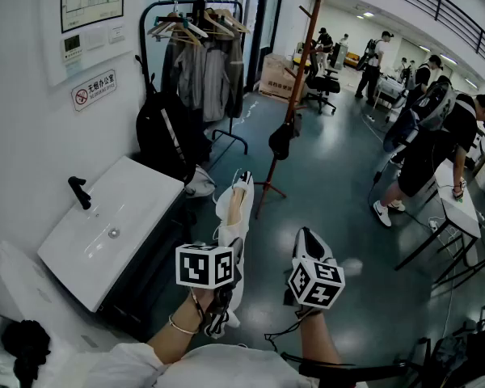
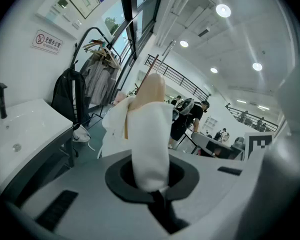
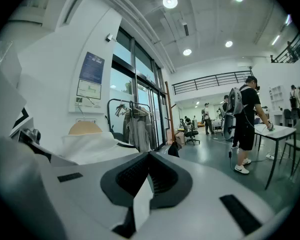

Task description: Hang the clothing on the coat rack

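Head view, clothing: A white garment (image 1: 225, 217) on a wooden hanger (image 1: 236, 202) was held up by the left gripper (image 1: 233, 245), near and central, just right of a white sink (image 1: 137, 188).
Head view, coat rack: The wooden coat rack (image 1: 301, 79) stood farther off on the floor, well apart from the garment, with a dark bag (image 1: 281, 140) hanging on it. A black clothes rail (image 1: 196, 6) full of clothes stood far left.
Head view, right gripper: The right gripper (image 1: 307, 237) was just right of the garment, not touching it.
Left gripper view, jaws: The left gripper (image 2: 155, 186) had its jaws clamped on a fold of the white garment (image 2: 150, 144); the wooden hanger (image 2: 152, 89) rose above.
Right gripper view, jaws: The right gripper (image 3: 147, 184) had its jaws together. A thin pale sliver showed in the seam; whether it was cloth was unclear. The white garment (image 3: 90, 146) lay off to the left.
Handling: The garment looked light, soft and limp, likely to slip off the hanger. The stiff hanger neck seemed the surer hold; its hook was not visible.
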`<move>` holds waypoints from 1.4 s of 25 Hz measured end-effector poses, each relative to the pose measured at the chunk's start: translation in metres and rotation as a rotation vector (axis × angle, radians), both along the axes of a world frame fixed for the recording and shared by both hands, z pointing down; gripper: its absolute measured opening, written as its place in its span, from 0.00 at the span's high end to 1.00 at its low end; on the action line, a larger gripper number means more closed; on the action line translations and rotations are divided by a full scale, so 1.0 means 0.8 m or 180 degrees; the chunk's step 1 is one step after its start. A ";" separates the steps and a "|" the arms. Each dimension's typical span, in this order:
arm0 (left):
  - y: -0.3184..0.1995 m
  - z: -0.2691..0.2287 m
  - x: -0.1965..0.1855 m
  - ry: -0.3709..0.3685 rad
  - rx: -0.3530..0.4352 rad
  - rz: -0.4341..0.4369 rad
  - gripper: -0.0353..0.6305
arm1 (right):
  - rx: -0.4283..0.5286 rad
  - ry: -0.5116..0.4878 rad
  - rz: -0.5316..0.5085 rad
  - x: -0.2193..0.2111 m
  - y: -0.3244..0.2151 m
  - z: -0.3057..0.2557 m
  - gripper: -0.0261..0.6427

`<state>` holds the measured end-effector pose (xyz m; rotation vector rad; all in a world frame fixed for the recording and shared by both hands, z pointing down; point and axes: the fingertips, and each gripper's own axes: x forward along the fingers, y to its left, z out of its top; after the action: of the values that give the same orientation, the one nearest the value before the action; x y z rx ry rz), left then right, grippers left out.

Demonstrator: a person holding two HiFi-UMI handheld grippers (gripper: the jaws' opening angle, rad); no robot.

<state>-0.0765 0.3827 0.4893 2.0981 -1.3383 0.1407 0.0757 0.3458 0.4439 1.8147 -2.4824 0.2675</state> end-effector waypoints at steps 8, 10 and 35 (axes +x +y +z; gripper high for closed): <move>0.007 0.002 -0.020 -0.0004 -0.0025 0.0049 0.91 | -0.0003 0.0022 0.0051 -0.018 0.006 -0.001 0.93; 0.010 0.002 -0.024 -0.0009 -0.0031 0.0078 0.91 | -0.0001 0.0016 0.0037 -0.022 0.010 -0.002 0.93; 0.016 0.019 -0.079 -0.0042 -0.0136 0.0182 0.91 | -0.0237 0.0040 0.0138 -0.062 0.010 0.039 0.93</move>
<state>-0.1394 0.3955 0.5042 2.1036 -1.2726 0.2059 0.0258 0.3537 0.4750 1.8367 -2.3933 0.3446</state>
